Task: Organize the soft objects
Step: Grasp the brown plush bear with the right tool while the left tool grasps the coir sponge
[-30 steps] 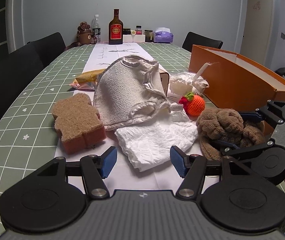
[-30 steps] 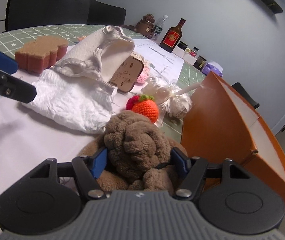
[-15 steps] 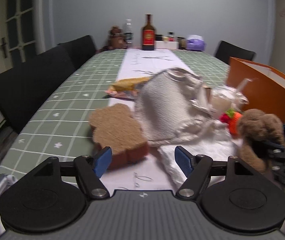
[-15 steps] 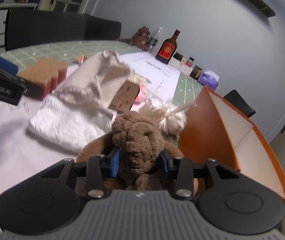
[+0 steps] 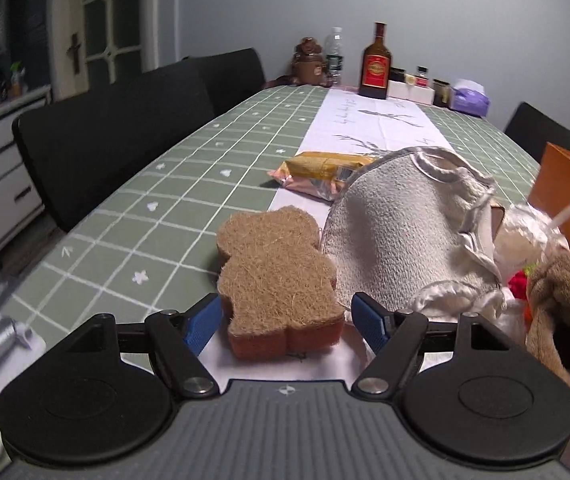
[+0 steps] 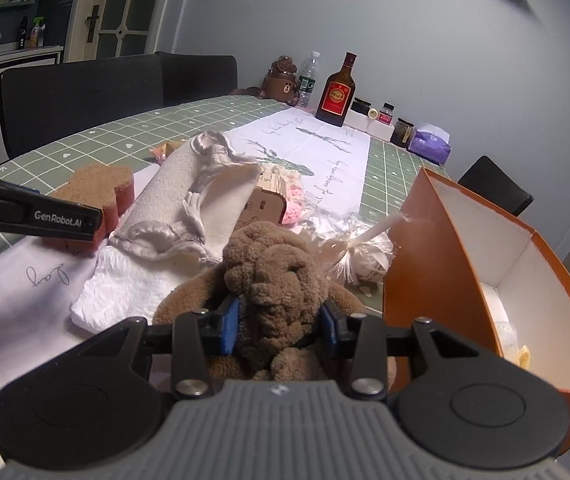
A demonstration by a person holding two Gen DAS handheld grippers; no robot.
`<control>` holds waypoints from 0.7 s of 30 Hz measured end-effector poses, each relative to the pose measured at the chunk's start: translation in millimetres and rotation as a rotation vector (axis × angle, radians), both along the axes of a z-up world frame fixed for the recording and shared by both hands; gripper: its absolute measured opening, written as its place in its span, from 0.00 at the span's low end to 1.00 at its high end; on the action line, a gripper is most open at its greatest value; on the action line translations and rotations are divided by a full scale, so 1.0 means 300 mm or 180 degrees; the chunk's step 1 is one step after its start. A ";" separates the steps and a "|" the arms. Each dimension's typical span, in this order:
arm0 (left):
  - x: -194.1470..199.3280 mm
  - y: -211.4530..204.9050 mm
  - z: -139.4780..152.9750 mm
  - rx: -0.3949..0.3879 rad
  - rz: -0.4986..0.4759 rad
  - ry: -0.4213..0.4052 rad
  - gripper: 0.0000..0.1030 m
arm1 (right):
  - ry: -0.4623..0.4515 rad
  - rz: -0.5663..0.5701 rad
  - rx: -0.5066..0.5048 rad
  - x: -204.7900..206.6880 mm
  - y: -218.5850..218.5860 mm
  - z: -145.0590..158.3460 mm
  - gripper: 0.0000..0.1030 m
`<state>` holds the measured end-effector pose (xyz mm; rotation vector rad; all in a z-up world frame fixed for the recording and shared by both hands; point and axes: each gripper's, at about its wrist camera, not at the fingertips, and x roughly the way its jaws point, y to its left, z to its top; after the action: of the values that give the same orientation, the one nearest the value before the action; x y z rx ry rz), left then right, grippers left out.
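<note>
A bear-shaped brown sponge (image 5: 277, 264) with an orange base lies on the white runner. My left gripper (image 5: 285, 322) stands open around its near end, and the blue pads do not touch it. In the right wrist view one left finger (image 6: 45, 216) reaches in front of the sponge (image 6: 97, 184). My right gripper (image 6: 281, 324) is shut on a brown plush toy (image 6: 273, 264), held just above the table beside the open orange box (image 6: 437, 248). The plush (image 5: 561, 284) shows at the right edge of the left wrist view.
A grey-white towel mitt (image 5: 397, 224) drapes over a small wooden box, with a crumpled white cloth (image 6: 133, 276) below it. Nearby lie a yellow snack packet (image 5: 317, 172), a clear tied bag (image 6: 361, 256) and a red crochet fruit (image 5: 519, 280). Bottles (image 5: 375, 64) stand at the far end, black chairs (image 5: 117, 128) on the left.
My left gripper swung left from the white cloth to the sponge and its jaws widened. My right gripper closed on the brown plush toy and raised it slightly.
</note>
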<state>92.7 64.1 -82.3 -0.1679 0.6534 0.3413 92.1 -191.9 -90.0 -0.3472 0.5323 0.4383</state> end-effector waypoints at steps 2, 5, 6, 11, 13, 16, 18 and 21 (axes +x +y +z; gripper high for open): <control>0.008 -0.002 -0.009 -0.0008 0.0030 0.0004 0.84 | 0.0019 -0.0015 0.0015 0.009 -0.002 -0.003 0.39; 0.025 -0.004 -0.025 0.0032 0.0052 0.0070 0.84 | 0.0054 -0.0038 0.0027 0.024 -0.004 -0.011 0.39; 0.026 -0.003 -0.028 0.0019 0.0050 0.0068 0.84 | 0.0063 -0.0042 0.0039 0.026 -0.005 -0.013 0.39; 0.035 0.010 -0.037 0.0006 0.0031 0.0126 0.76 | 0.0096 -0.0058 0.0069 0.033 -0.010 -0.020 0.39; 0.031 0.011 -0.037 -0.0023 0.0002 0.0127 0.72 | 0.0096 -0.0066 0.0083 0.033 -0.013 -0.018 0.39; 0.027 0.004 -0.031 0.0028 -0.0045 0.0153 0.70 | 0.0072 -0.0071 0.0102 0.029 -0.019 -0.011 0.39; 0.024 0.003 -0.021 0.0068 -0.0078 0.0135 0.69 | 0.0055 -0.0062 0.0110 0.026 -0.023 -0.007 0.39; 0.005 0.005 -0.001 0.0097 -0.0106 0.0109 0.69 | 0.0058 -0.0054 0.0147 0.022 -0.032 0.002 0.39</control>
<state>94.2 65.7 -82.7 -0.1223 0.6838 0.3224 98.6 -201.4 -89.4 -0.2943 0.5417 0.4370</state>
